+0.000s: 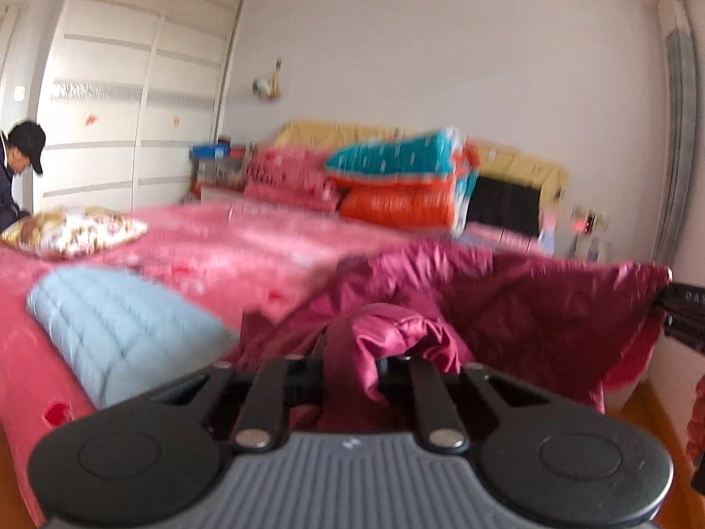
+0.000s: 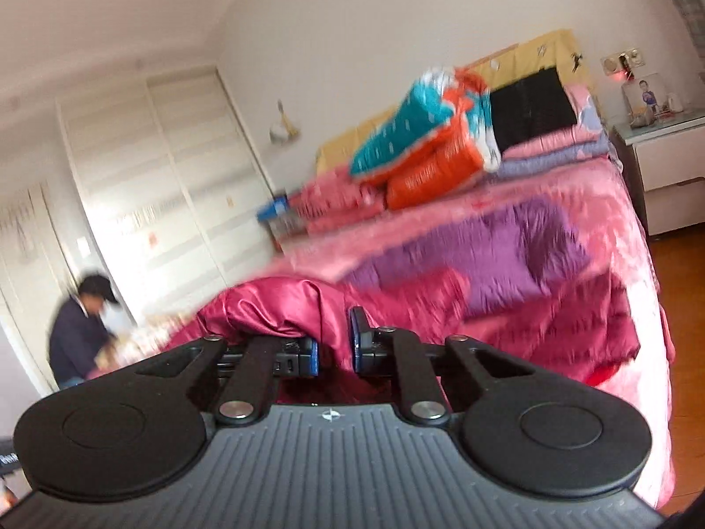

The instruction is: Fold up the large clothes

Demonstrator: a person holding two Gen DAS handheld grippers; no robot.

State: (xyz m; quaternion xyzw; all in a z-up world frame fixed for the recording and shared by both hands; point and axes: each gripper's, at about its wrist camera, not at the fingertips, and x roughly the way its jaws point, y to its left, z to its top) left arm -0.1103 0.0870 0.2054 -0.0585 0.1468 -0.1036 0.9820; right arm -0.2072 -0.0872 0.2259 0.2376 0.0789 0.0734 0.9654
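Left claw [image 1: 352, 355] clenched on a bunched fold of the magenta quilted coat [image 1: 528, 304]; right claw [image 2: 333, 346] clamped on another fold of the same coat [image 2: 282, 308]. Coat held up over the near edge of the pink bed [image 1: 246, 247]; folded light-blue jacket [image 1: 119, 322] lies beside it

White walls [image 1: 418, 44] enclose a bed [image 1: 264, 238] under a pink cover. A white panelled wardrobe [image 1: 132, 101] stands left, a white nightstand [image 2: 661, 167] on the wooden floor [image 2: 687, 308] right. Soft daylight.
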